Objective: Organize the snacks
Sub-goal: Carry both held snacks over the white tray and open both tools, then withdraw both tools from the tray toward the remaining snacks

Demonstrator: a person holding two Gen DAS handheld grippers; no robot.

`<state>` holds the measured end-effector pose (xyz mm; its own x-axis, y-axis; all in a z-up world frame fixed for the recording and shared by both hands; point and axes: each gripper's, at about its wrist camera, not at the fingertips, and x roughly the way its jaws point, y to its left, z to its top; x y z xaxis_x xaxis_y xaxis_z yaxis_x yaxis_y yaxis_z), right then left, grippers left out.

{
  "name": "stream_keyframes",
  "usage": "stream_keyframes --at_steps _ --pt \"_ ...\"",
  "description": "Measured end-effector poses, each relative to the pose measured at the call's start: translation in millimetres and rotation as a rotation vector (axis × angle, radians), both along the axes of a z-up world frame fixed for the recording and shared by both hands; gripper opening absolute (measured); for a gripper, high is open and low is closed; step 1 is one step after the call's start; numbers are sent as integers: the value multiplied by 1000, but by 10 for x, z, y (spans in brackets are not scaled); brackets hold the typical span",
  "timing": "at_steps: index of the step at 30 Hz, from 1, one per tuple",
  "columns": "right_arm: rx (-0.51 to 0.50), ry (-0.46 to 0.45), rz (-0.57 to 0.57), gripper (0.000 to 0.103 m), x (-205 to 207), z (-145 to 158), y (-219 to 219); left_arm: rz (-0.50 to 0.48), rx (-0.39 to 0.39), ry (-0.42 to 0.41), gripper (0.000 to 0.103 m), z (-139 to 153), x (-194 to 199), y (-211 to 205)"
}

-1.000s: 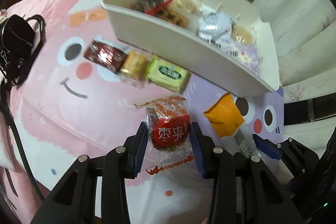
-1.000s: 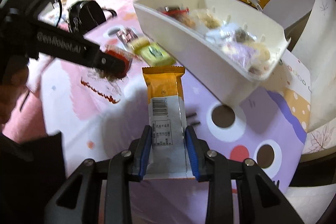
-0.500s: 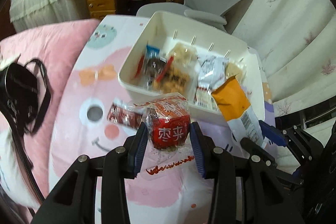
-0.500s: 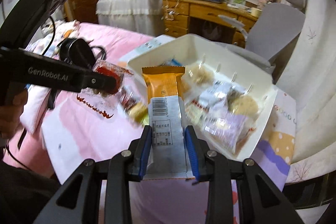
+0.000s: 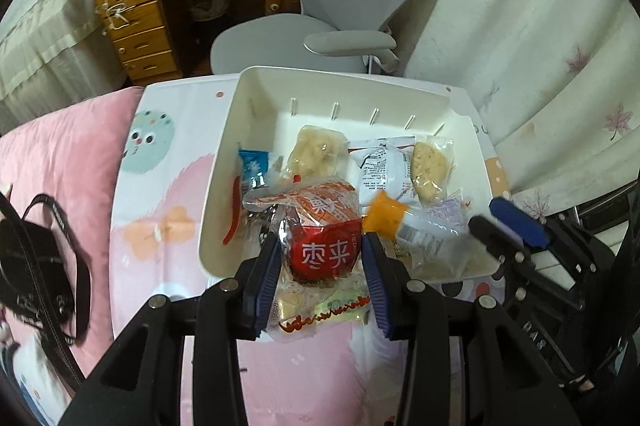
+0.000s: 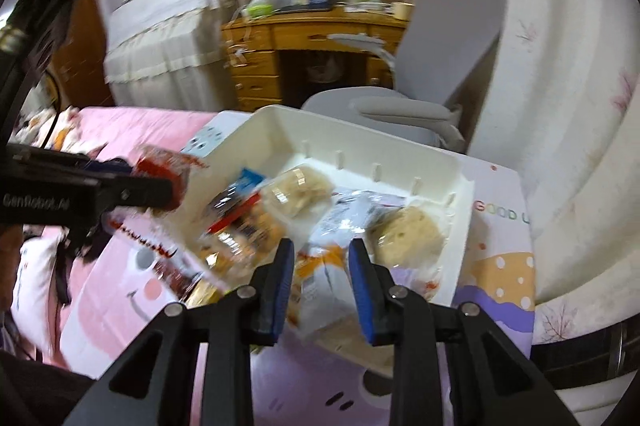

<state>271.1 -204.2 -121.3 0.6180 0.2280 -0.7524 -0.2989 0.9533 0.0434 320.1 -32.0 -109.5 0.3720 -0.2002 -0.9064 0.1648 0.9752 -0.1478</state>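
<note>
Hand-held grippers angle down over the white bin (image 5: 224,162), left (image 5: 322,258) clamping a red snack (image 5: 324,254), right (image 6: 320,278) an orange packet (image 6: 320,266).

Your left hand-held gripper (image 5: 322,258) filled the lower centre of the left wrist frame, pointed steeply downward, its blue pads (image 5: 266,278) pressed against both sides of a red snack packet (image 5: 324,254). In the right wrist frame the same gripper reached in from the left edge, roughly level across the picture.

Your right hand-held gripper (image 6: 320,278) sat at lower centre of its own frame, tilted downward, jaws closing on an orange-and-white wrapper (image 6: 320,282) caught between the pads. In the left wrist frame it entered from the right edge, fingers (image 5: 516,222) aimed toward the centre.
</note>
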Motion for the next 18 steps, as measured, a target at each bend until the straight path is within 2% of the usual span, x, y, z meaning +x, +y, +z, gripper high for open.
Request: stream_keyframes --at_steps 8,11,14,18 --pt "40 31 -114 26 140 -54 -233 -54 -11 4 44 -82 171 -166" --pt "99 68 -145 26 140 -67 -323 -56 -24 -1 45 -91 194 -191" --pt "149 95 -184 26 122 -72 -390 -65 -18 17 52 -111 203 -193" --pt "210 128 -240 26 69 -87 -422 -91 -18 23 53 -116 174 -133"
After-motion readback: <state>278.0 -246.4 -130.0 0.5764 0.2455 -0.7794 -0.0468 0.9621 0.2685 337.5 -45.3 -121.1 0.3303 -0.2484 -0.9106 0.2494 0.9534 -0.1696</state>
